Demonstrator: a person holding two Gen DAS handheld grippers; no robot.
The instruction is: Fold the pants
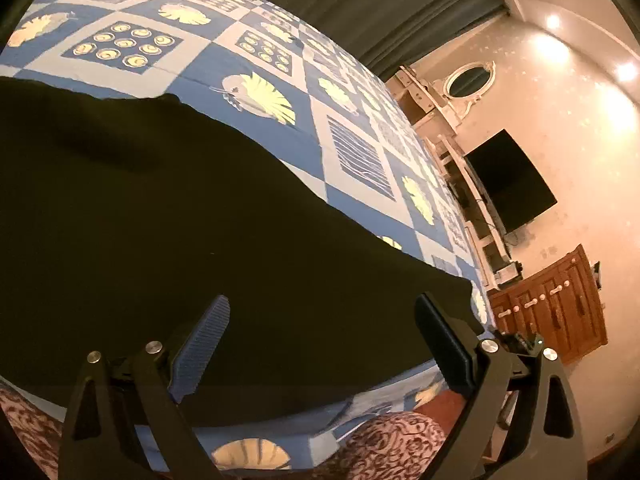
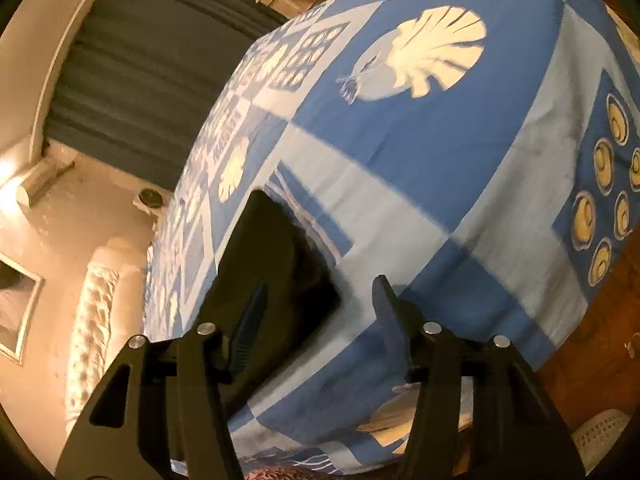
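Both hand-held grippers hang wide apart, holding nothing.
Black pants (image 1: 160, 220) lie flat on the bed (image 1: 256, 60); the left hand-held gripper (image 1: 320, 340) might pinch the bedsheet too, dragging it.

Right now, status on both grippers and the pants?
Left gripper open, over the pants, gripping nothing. Right gripper open, at the pants' edge. Pants flat on the bed sheet. Nothing in the way.

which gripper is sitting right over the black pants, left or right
The left gripper: its open jaws frame the black pants. The right gripper is mostly over the blue bedsheet, with only the pants' end by one finger.
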